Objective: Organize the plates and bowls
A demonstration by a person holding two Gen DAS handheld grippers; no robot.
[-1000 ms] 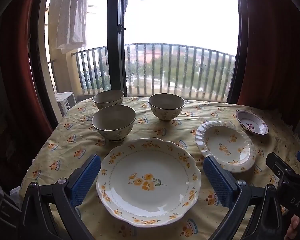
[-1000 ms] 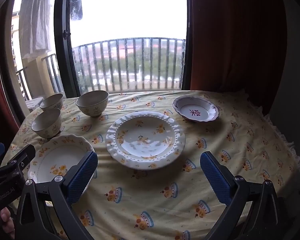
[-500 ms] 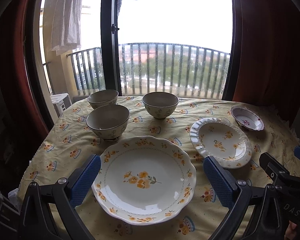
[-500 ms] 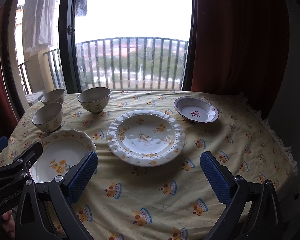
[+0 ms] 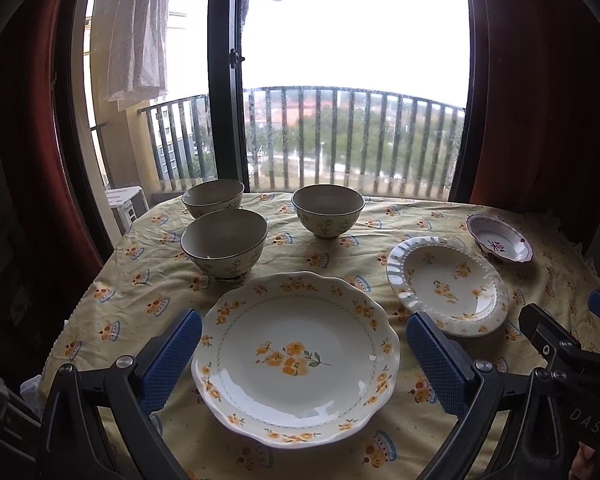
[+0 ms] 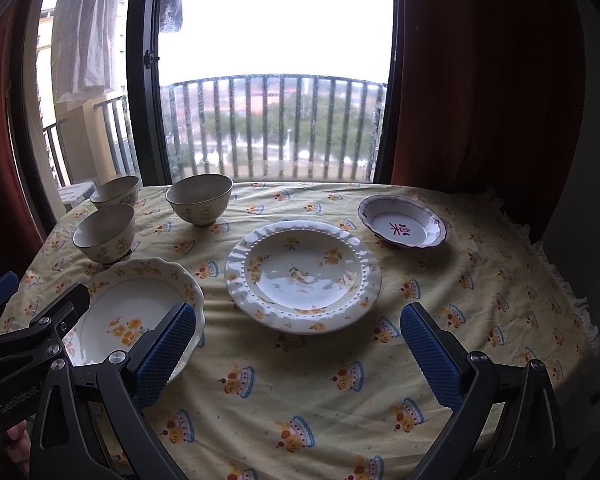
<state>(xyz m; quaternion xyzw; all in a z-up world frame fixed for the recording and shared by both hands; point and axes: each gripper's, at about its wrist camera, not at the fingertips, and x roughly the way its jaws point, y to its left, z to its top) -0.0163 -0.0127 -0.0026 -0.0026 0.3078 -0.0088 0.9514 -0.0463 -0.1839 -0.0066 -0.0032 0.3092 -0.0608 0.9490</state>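
Note:
A large scalloped plate with yellow flowers [image 5: 296, 356] [image 6: 132, 316] lies at the table's near left. My left gripper [image 5: 300, 364] is open above it, jaws wide on either side, empty. A ribbed-rim deep plate [image 5: 448, 284] [image 6: 302, 276] lies at the middle. A small purple-rimmed dish [image 5: 500, 238] [image 6: 402, 226] lies at the far right. Three matching bowls [image 5: 224, 242] [image 5: 213, 198] [image 5: 327, 210] stand at the back left, also in the right wrist view [image 6: 105, 238] [image 6: 115, 191] [image 6: 199, 199]. My right gripper [image 6: 300, 354] is open and empty over the cloth in front of the ribbed plate.
The round table wears a yellow patterned cloth [image 6: 480, 280] that hangs over its edges. A window with balcony railing [image 5: 352, 140] is behind the table. Red curtains [image 6: 480, 80] hang on the right and left.
Both grippers have drawn back and risen slightly, so the table and dishes sit a little lower and farther in both views. No dish has moved.

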